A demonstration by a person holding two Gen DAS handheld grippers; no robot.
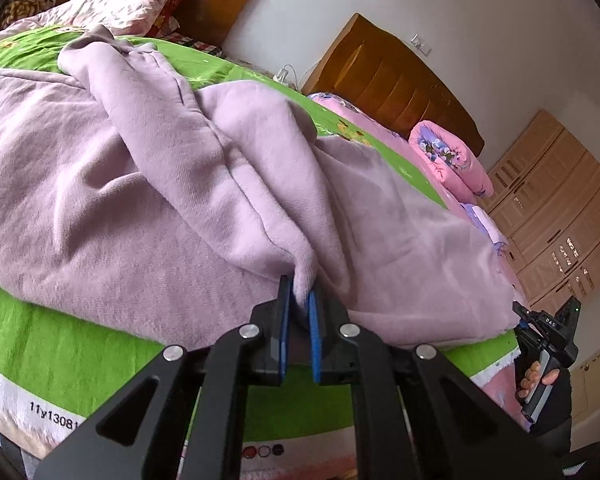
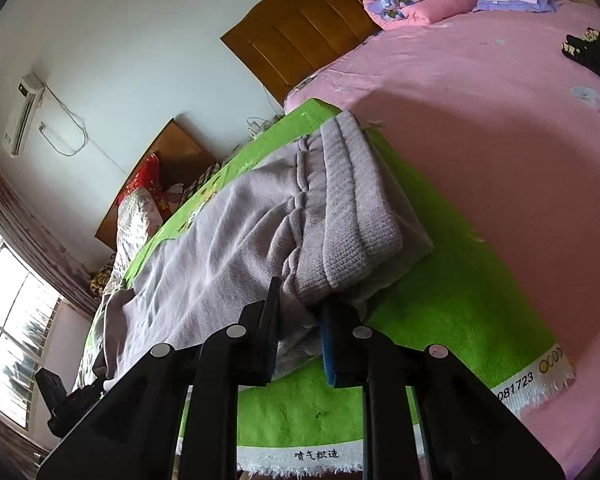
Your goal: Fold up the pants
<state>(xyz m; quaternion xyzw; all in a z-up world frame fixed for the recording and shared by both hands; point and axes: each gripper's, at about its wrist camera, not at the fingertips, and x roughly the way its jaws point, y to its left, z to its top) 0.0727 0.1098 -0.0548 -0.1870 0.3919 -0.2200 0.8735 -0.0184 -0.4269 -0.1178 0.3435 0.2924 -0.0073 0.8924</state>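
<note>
Lilac pants lie across a green cloth on a bed. The left gripper pinches a leg cuff; the right gripper clamps the ribbed waistband. To fold well, likely keep both edges level and lay them down together.

1. The left wrist view sits low behind its own fingers, looking forward and slightly down across the lilac pants on the green cloth, very close.
2. The right wrist view looks along its fingers at the ribbed waistband, equally close, rolled sideways.
3. Both share the pants, green cloth, wooden headboard and rolled pink quilt.
</note>
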